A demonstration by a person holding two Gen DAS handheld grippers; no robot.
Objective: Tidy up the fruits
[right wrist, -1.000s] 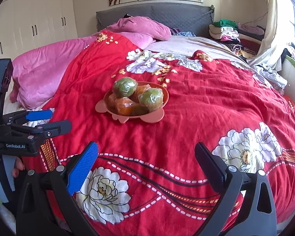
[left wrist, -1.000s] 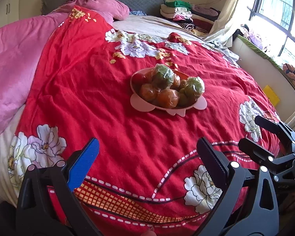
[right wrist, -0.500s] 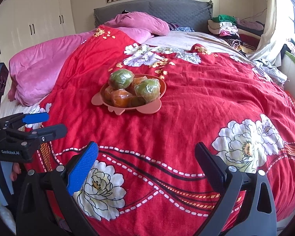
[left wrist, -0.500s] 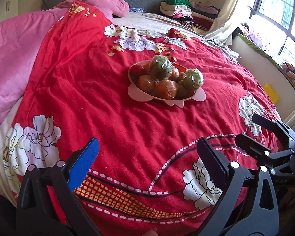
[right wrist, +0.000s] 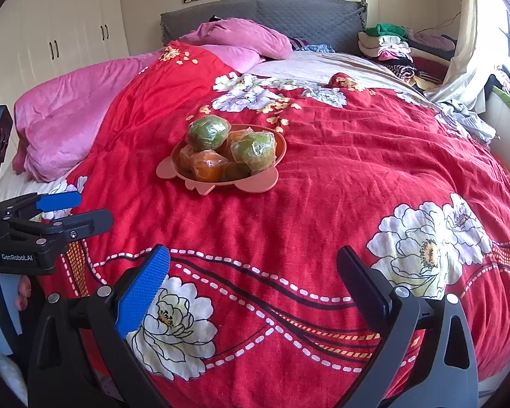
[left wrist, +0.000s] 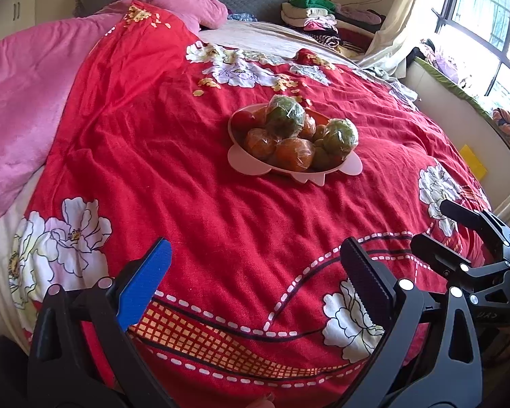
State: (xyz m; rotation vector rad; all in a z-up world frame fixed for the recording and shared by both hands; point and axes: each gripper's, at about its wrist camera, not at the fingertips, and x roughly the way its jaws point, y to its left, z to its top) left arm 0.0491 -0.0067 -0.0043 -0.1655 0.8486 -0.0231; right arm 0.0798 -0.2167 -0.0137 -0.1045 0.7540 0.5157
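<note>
Both wrist views sit a little nearer the fruit than a second ago.

Left wrist: left gripper jaws spread, empty; wrapped fruits heaped in the pink plate mid-bed on the red quilt.
Right wrist: right gripper likewise gaping, empty, over the foot edge.

Bedspread: red, white peony print. Bowl: salmon pink. Fruits: green and orange, clear-wrapped.

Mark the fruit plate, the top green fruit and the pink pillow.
fruit plate (right wrist: 255,186): right wrist view, near rim tab.
top green fruit (right wrist: 208,132): right wrist view, wrapped front face.
pink pillow (left wrist: 190,3): left wrist view, top surface.
</note>
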